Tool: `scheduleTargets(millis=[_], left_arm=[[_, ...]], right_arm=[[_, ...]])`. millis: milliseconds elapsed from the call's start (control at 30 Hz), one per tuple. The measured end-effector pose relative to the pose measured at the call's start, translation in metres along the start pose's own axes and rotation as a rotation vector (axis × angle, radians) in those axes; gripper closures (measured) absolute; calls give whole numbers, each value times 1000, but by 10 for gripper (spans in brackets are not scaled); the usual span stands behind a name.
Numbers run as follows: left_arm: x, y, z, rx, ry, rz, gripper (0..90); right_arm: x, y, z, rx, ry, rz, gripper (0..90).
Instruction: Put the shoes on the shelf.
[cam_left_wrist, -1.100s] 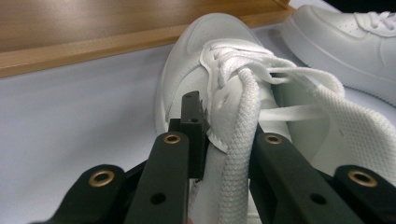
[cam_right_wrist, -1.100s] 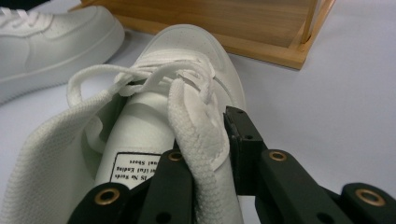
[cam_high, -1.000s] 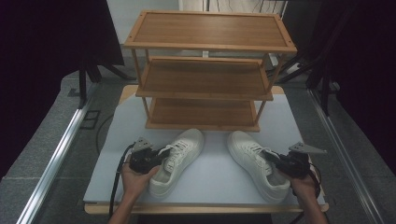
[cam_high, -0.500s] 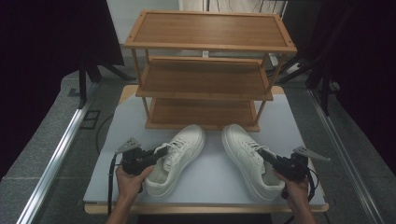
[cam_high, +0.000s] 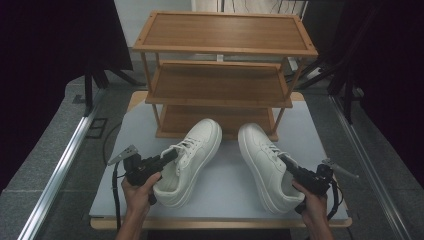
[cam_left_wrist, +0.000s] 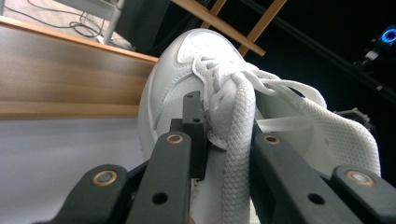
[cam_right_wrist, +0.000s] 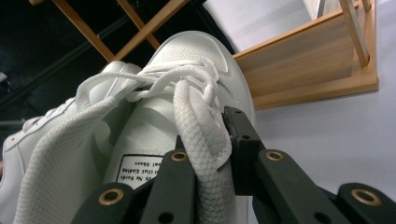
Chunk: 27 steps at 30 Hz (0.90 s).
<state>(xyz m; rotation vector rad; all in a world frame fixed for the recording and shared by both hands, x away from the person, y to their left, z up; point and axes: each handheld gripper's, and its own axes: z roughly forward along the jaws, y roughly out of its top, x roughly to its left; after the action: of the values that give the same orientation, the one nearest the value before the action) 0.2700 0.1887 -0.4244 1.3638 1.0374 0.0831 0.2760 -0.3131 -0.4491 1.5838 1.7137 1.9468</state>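
1. Two white sneakers lie on the grey table (cam_high: 225, 192), toes near the wooden three-shelf rack (cam_high: 220, 82).
2. Left gripper (cam_high: 172, 155) has its jaws clamped on the laces and upper edge of the left sneaker (cam_high: 192, 160).
3. Right gripper (cam_high: 286, 161) is clamped the same way on the right sneaker (cam_high: 262, 162), pinching its laces.
4. Each hand grips from the heel side.

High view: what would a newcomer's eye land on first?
Two white sneakers on the grey table: the left sneaker and the right sneaker, toes toward the three-tier wooden shoe rack behind them. The left gripper and right gripper each clamp a sneaker's side by the laces.
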Motion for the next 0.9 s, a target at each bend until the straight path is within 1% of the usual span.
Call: scheduleTargets(millis=[100,233,300,367,467,567,667,767,900], left_arm=[[0,1,-1,-3,-18,-16,811],[-2,3,0,-15,-32,-33,811],[-3,5,1,-23,-42,-37,811],[-4,8,1,-31,-49,-38,811],[-8,14,2,-47,-57,-36,811],[-11,20,3,-59,-69,-38,812],[-14,26,3,-69,-84,-41,812],[-17,34,3,-86,-101,-41,812],[-21,43,3,-100,-114,-41,812]], right_arm=[[0,1,0,-19,7,16,819],[1,3,0,-40,15,36,820],[2,4,1,-46,17,38,820],[4,6,3,-51,22,46,820],[11,11,6,-53,33,31,820],[17,14,7,-68,47,29,820],[21,19,9,-84,70,47,820],[26,24,12,-92,84,52,820],[33,32,14,-105,86,34,820]])
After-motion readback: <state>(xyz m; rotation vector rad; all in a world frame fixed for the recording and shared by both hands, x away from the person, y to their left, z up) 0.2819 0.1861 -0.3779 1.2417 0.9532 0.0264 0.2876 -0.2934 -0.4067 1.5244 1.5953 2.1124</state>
